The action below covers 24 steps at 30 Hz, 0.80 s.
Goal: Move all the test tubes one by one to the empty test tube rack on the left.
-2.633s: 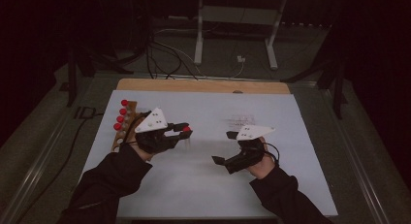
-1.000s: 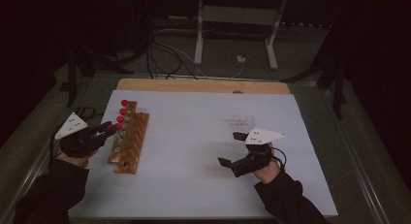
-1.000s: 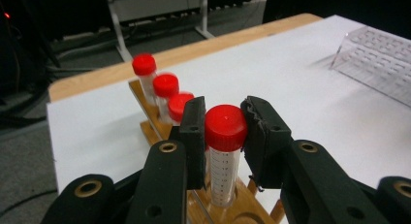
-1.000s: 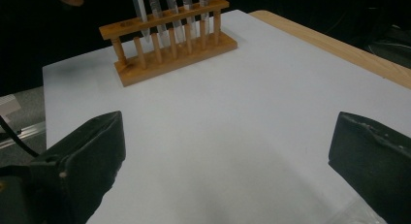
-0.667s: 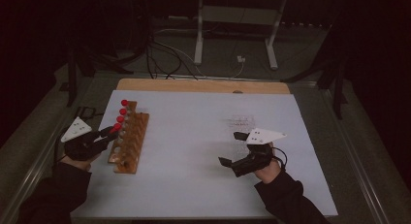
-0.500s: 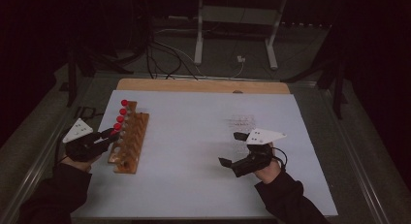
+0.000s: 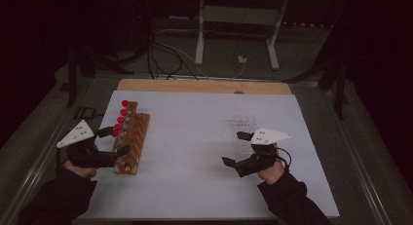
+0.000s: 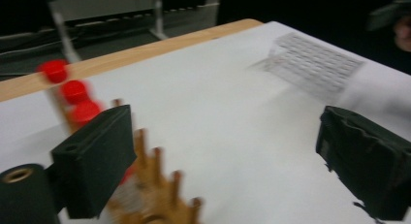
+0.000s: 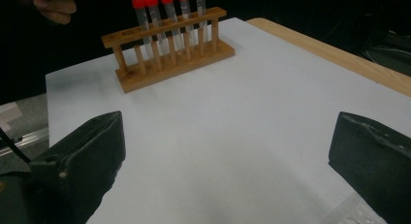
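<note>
Beside the left gripper [image 7: 113,141], jaws just spread and empty: a tube looks freshly set into the wooden rack [image 7: 132,142].
Ahead of its jaws stand five red-capped tubes [image 9: 167,15]; right gripper [image 7: 237,148] waits open by the clear tray [image 7: 243,123], likely fetching next.

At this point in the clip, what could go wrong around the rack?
1. The left gripper has its jaws just opened, nothing between them, right beside the wooden rack; a careless pull-away could knock the rack or the red-capped tubes.
2. The rack stands near the left edge of the white sheet; a sideways shove might push it off.
3. The right gripper sits open beside a clear tray that is hard to see, so it could be bumped.
</note>
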Tool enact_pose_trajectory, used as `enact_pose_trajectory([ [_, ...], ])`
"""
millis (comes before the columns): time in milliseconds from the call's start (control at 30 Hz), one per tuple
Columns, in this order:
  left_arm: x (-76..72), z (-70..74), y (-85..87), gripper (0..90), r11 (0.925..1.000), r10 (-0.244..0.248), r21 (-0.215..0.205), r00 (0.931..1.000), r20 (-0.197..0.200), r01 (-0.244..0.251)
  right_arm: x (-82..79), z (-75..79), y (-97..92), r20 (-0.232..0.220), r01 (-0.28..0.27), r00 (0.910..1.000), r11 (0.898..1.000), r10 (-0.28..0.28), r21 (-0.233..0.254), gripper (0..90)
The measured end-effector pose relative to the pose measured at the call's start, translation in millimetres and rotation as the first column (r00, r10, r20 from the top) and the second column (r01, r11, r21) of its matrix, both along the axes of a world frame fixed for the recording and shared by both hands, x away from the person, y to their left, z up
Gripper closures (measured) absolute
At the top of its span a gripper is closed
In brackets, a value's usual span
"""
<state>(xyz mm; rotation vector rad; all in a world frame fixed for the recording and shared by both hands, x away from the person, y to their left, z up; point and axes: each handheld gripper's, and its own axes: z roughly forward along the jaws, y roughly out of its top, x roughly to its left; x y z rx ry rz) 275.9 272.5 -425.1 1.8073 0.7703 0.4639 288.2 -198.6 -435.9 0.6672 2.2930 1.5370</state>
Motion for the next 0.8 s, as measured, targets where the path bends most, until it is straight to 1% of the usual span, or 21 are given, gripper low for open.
enact_pose_trajectory([
  [33, -1.0, 0.1, -4.1, 3.1, 0.9997, -0.025, -0.004, 0.9997, -0.003, 0.025, -0.2, 0.0, -0.1, 0.001, 0.000, 1.0000, 1.000, 0.000, -0.001, 0.0],
  [67, -2.2, 0.0, -8.8, 2.2, 0.9993, -0.037, 0.001, 0.9993, -0.003, 0.037, -0.4, -0.1, -0.1, 0.001, -0.001, 1.0000, 1.000, 0.001, -0.002, 0.0],
  [200, -5.8, -4.1, -28.6, 1.6, 0.9951, -0.099, 0.004, 0.9951, -0.001, 0.099, -0.1, -0.8, -0.9, 0.005, 0.005, 1.0000, 1.000, -0.005, -0.005, 0.0],
  [233, -7.0, -5.7, -34.0, 1.6, 0.9933, -0.115, 0.005, 0.9933, 0.002, 0.115, -0.2, -0.9, -1.1, 0.005, 0.006, 1.0000, 1.000, -0.006, -0.005, 0.0],
  [300, -8.2, -9.2, -44.3, 1.6, 0.9887, -0.150, -0.005, 0.9887, -0.003, 0.150, -0.2, -1.6, -1.3, 0.006, 0.008, 0.9999, 1.000, -0.008, -0.008, 0.0],
  [367, -9.3, -13.0, -54.4, 1.6, 0.9838, -0.179, -0.002, 0.9838, -0.008, 0.179, -0.1, -2.4, -1.3, 0.003, 0.010, 0.9999, 1.000, -0.010, -0.009, 0.0],
  [433, -10.8, -17.2, -63.3, 1.6, 0.9806, -0.196, 0.009, 0.9806, 0.004, 0.196, 0.1, -2.8, -1.3, 0.002, 0.010, 0.9999, 1.000, -0.010, -0.010, 0.0],
  [467, -11.1, -19.8, -67.3, 1.6, 0.9786, -0.206, 0.009, 0.9786, 0.001, 0.206, 0.1, -3.0, -1.3, 0.003, 0.010, 0.9999, 1.000, -0.010, -0.011, 0.0],
  [500, -11.0, -23.3, -71.1, 1.6, 0.9773, -0.212, 0.006, 0.9774, -0.001, 0.212, 0.3, -3.1, -1.4, 0.000, 0.008, 1.0000, 1.000, -0.008, -0.008, 0.0],
  [567, -12.2, -31.4, -78.5, 1.6, 0.9766, -0.215, 0.016, 0.9766, 0.012, 0.215, 0.6, -3.6, -1.4, 0.001, 0.009, 1.0000, 1.000, -0.009, -0.012, 0.0],
  [600, -11.7, -35.4, -81.2, 1.6, 0.9745, -0.224, 0.010, 0.9745, 0.005, 0.224, 0.7, -3.9, -1.5, 0.001, 0.008, 1.0000, 1.000, -0.008, -0.012, 0.0],
  [633, -11.4, -39.5, -83.9, 1.6, 0.9743, -0.225, 0.005, 0.9743, 0.003, 0.225, 0.9, -4.1, -1.6, 0.001, 0.008, 1.0000, 1.000, -0.008, -0.011, 0.0],
  [667, -11.3, -43.5, -86.1, 1.6, 0.9759, -0.218, 0.005, 0.9759, 0.007, 0.218, 1.0, -4.4, -1.7, 0.000, 0.009, 1.0000, 1.000, -0.009, -0.013, 0.0],
  [767, -9.8, -55.0, -91.3, 1.6, 0.9800, -0.199, -0.003, 0.9800, -0.007, 0.199, 1.0, -4.9, -2.0, 0.000, 0.013, 0.9999, 1.000, -0.013, -0.013, 0.0],
  [800, -10.1, -58.4, -92.9, 1.6, 0.9820, -0.189, 0.002, 0.9820, 0.001, 0.189, 1.1, -5.0, -2.1, 0.000, 0.013, 0.9999, 1.000, -0.013, -0.013, 0.0],
])
